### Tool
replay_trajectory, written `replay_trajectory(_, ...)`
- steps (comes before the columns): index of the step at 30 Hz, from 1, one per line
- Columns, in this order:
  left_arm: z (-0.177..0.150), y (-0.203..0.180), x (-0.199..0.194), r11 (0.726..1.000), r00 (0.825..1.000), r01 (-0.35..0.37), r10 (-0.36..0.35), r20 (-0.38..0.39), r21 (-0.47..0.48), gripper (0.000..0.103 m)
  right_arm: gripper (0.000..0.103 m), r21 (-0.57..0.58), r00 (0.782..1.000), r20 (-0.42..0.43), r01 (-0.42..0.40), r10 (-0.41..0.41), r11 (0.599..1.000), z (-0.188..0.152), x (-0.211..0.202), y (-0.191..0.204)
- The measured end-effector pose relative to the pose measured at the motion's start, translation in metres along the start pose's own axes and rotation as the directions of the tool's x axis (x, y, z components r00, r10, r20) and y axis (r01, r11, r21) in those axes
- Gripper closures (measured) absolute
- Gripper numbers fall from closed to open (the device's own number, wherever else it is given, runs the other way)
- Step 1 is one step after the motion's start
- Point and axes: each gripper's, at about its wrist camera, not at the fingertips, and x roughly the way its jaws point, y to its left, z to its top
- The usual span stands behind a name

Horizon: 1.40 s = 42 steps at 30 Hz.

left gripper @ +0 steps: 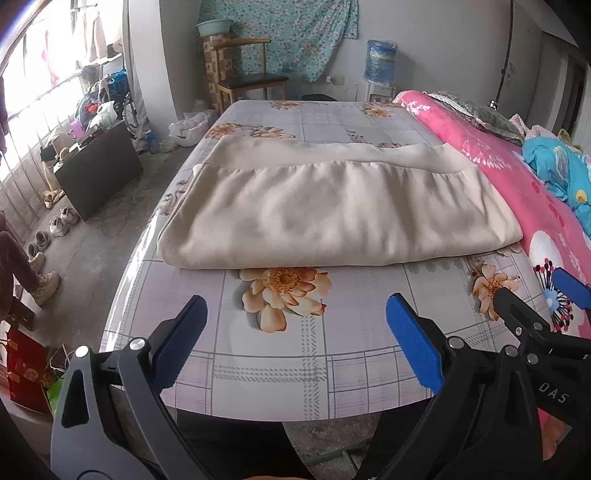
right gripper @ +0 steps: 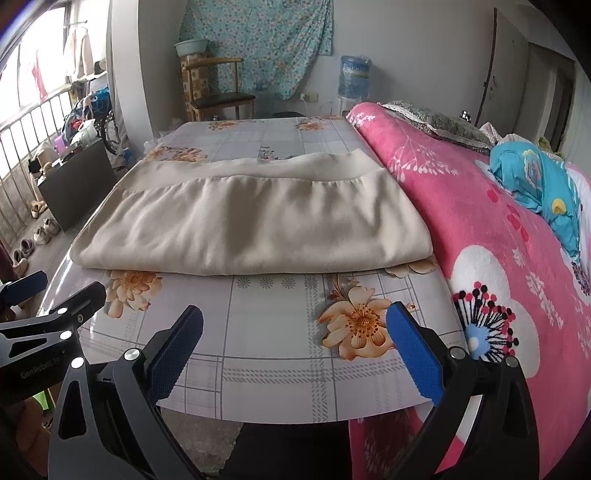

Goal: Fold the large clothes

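Both hand-held grippers are spread wide and empty, hovering over the near edge of the tabletop: left hand-held gripper, right hand-held gripper. The beige garment lies folded flat mid-tabletop, well apart from my fingers, fold edge toward me, waistband-like band at the far side.

My read: one more fold is likely. I'd pinch both near corners at once, through all the layers, keep them level, then carry them to the far edge so the edges line up. Risk: grabbing only the top layer and skewing the stack.

Containers: green basin on the far stand, contents not visible. Water jug by the wall, fill level unclear.
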Motion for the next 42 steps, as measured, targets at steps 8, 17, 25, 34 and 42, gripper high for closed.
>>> replay_trajectory(8,-0.0005,-0.0007,0.0008,1.000,1.000,0.009,-0.009,-0.007,0.002,0.009,0.006,0.007,1.000,0.003,0.002,-0.002,1.000,0.0000,-0.0013,-0.0019)
replay_trajectory(17,-0.0008,0.0016,0.0001,1.000,1.000,0.026,-0.027,-0.008,-0.006,0.009,0.006,0.006,1.000,0.006,-0.002,0.002,1.000,0.0012,-0.0035,-0.0017)
replay_trajectory(25,0.0013,0.0005,-0.0008,0.999,0.999,0.033,-0.033,-0.009,-0.003,0.009,0.006,0.016,1.000,0.009,-0.015,0.015,1.000,0.0063,-0.0038,-0.0032)
replay_trajectory(34,0.0023,-0.0002,0.0022,0.999,0.999,0.034,-0.034,-0.021,-0.003,0.009,0.006,0.021,1.000,-0.008,-0.020,0.020,1.000,0.0049,0.0011,-0.0045)
replay_trajectory(42,0.0017,-0.0005,0.0030,0.999,0.999,0.037,-0.037,-0.019,-0.002,0.009,0.006,0.022,1.000,-0.013,-0.017,0.018,1.000,0.0041,0.0015,-0.0061)
